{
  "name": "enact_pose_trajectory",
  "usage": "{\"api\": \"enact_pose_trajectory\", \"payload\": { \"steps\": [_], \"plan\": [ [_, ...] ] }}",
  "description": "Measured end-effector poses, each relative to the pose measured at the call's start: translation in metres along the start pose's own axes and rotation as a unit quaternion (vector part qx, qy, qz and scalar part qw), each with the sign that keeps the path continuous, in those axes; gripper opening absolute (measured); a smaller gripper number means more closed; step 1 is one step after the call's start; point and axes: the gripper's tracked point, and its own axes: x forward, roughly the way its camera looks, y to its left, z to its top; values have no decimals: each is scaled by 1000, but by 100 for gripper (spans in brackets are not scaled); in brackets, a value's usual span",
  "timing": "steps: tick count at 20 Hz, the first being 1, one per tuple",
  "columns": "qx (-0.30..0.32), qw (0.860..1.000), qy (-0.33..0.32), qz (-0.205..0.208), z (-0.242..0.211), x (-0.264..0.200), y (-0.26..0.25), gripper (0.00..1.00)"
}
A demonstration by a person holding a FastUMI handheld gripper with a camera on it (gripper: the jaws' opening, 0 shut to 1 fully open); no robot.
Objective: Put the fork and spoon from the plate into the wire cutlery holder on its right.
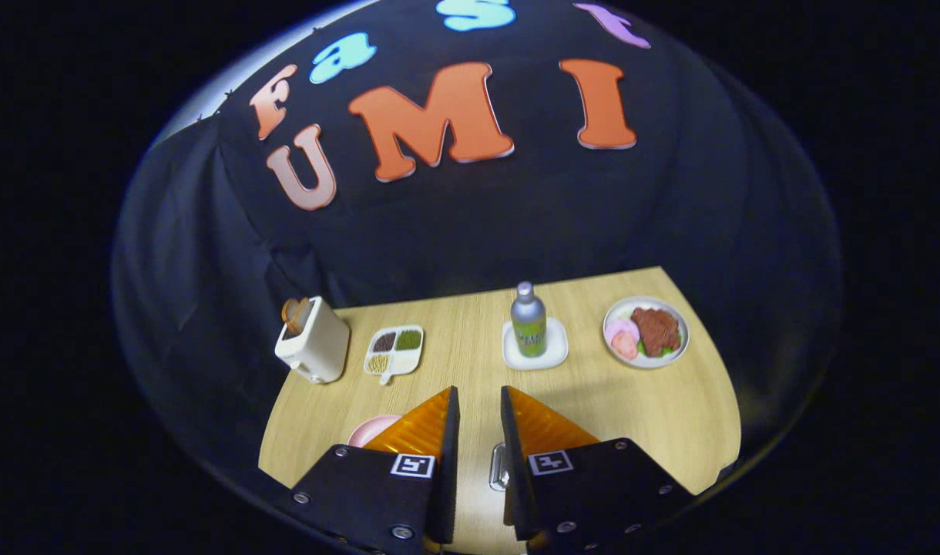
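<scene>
**Table layout, working out from the bottle**

So the bottle (528, 320) stands on a small square dish (535, 344) toward the back of the table (670, 416). Right of it is a plate of food (646, 332). Left of it is a divided tray (395, 350), and further left a toaster (313, 340). Nearer than the bottle, the gripper (479, 405) hovers with fingers apart, a pink plate (371, 430) partly hidden behind its left finger.

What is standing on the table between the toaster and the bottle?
In the gripper view, a white divided dish holding dry foods stands between the toaster and the bottle, nearer the toaster.
</scene>
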Motion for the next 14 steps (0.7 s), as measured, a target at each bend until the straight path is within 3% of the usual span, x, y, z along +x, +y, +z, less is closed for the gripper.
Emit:
{"api": "enact_pose_trajectory", "payload": {
  "steps": [4, 7, 9, 14],
  "plan": [
    [-19, 992, -123, 7, 66, -36, 8, 45],
    [-47, 977, -207, 3, 116, -66, 19, 72],
    [-51, 965, -257, 3, 142, -85, 27, 84],
    [-65, 937, -344, -22, 181, -119, 35, 92]
  ]
}}
